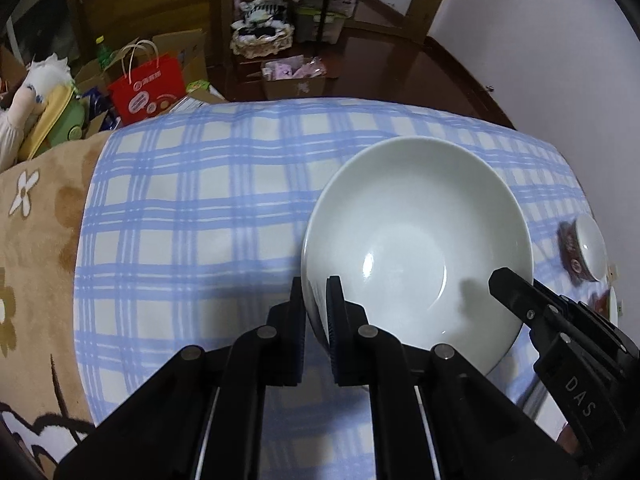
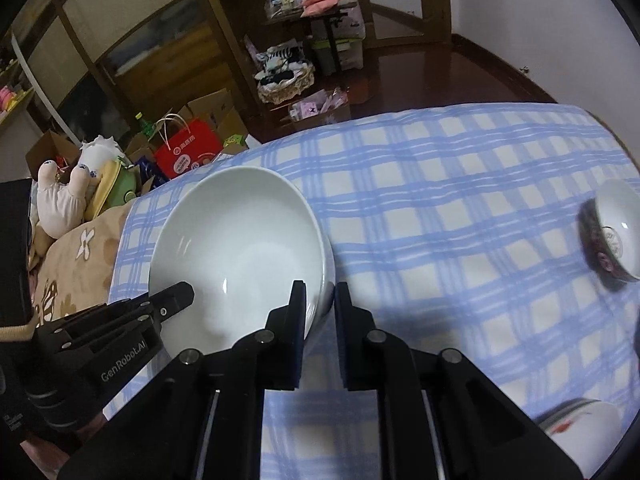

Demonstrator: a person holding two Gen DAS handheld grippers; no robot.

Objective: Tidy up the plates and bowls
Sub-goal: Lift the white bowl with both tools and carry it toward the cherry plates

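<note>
A large white bowl (image 1: 416,240) hangs just above the blue checked cloth (image 1: 192,216), gripped at two sides of its rim. My left gripper (image 1: 316,296) is shut on the near rim, one finger inside the bowl and one outside. The right gripper (image 1: 510,284) reaches onto the bowl's right rim in the left wrist view. In the right wrist view the same white bowl (image 2: 240,248) sits left of centre, with my right gripper (image 2: 320,298) shut on its right rim. The left gripper (image 2: 178,294) holds the opposite side.
A small bowl (image 2: 616,232) with a dark patterned outside lies tilted on the cloth (image 2: 460,200) at the right. Another patterned dish (image 2: 580,420) shows at the lower right corner. A beige flowered blanket (image 1: 36,240) lies left of the cloth. Beyond the edge are bags, boxes and shelves.
</note>
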